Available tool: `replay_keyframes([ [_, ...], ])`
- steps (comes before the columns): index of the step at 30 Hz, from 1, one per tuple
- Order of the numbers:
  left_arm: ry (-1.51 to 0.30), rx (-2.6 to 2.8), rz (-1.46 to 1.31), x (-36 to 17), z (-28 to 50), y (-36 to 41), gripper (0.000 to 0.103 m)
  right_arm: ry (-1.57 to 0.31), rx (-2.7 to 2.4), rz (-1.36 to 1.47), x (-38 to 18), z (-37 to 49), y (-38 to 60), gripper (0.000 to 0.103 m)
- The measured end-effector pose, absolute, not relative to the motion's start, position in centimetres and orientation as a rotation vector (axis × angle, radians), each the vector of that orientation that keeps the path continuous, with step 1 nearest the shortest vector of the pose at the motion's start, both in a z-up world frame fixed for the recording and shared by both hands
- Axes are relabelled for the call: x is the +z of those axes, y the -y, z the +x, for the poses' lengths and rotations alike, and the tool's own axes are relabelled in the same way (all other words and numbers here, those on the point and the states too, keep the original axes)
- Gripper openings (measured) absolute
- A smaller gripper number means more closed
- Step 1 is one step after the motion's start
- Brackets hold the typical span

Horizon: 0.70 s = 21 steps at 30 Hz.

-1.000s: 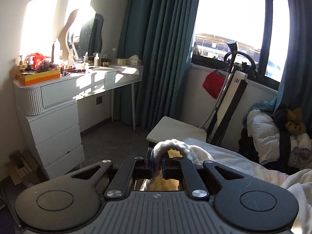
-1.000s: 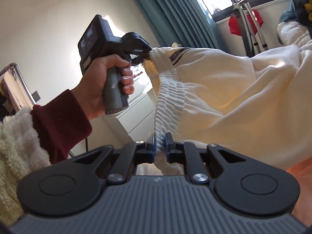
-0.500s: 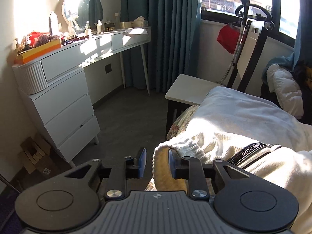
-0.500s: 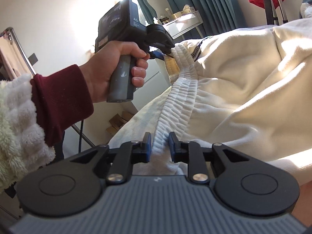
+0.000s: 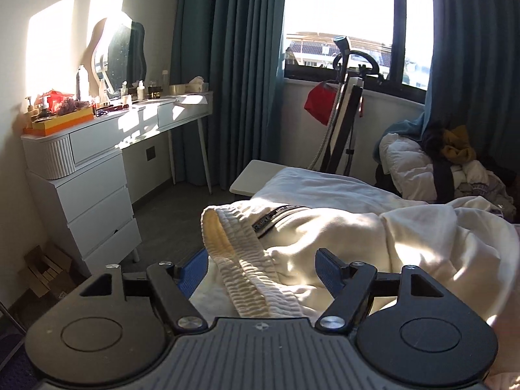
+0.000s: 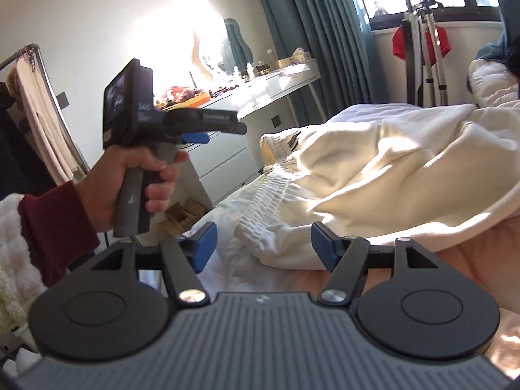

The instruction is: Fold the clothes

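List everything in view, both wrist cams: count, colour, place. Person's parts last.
cream trousers: 1, cream, crumpled on the bed, ribbed waistband toward the grippers
bed sheet: 1, white, under the trousers
dresser: 1, white, left wall, top crowded with bottles
orange tray: 1, orange, dresser's left end
mirror: 1, wavy outline, on the dresser
curtains: teal, either side of the window
garment steamer: 1, black, under the window, red cloth on it
clothes pile: 1, mixed white, dark and mustard, right of the steamer
cardboard: brown, floor beside the dresser
left gripper: 1, black, blue pads, open, waistband lying loose between them
right gripper: 1, same, open over the waistband
left hand: 1, dark red sleeve, holding the left gripper's handle
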<state>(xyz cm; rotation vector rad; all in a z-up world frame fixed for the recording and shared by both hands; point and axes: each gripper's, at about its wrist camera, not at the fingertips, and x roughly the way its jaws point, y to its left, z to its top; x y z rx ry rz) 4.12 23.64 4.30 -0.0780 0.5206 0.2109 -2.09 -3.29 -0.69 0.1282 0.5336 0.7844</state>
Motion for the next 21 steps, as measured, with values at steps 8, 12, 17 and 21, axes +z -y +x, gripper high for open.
replay_keyframes([
  [8, -0.505, 0.085, -0.098, 2.1, -2.7, -11.4, 0.070, -0.457, 0.493, 0.084, -1.4, -5.5, 14.0, 0.066],
  [12, -0.505, 0.040, -0.062, 1.1, -2.6, -6.4, 0.070, -0.436, 0.399, 0.101, -2.3, -5.5, 17.8, 0.066],
  [17, -0.516, -0.051, 0.025, 0.1, 0.6, -0.4, 0.075, -0.436, 0.305, 0.212, -3.1, -4.3, 22.3, 0.066],
  [21, -0.490, -0.095, 0.087, -1.3, 5.0, 4.4, 0.075, -0.421, 0.207, 0.292, -3.4, -3.9, 25.6, 0.066],
])
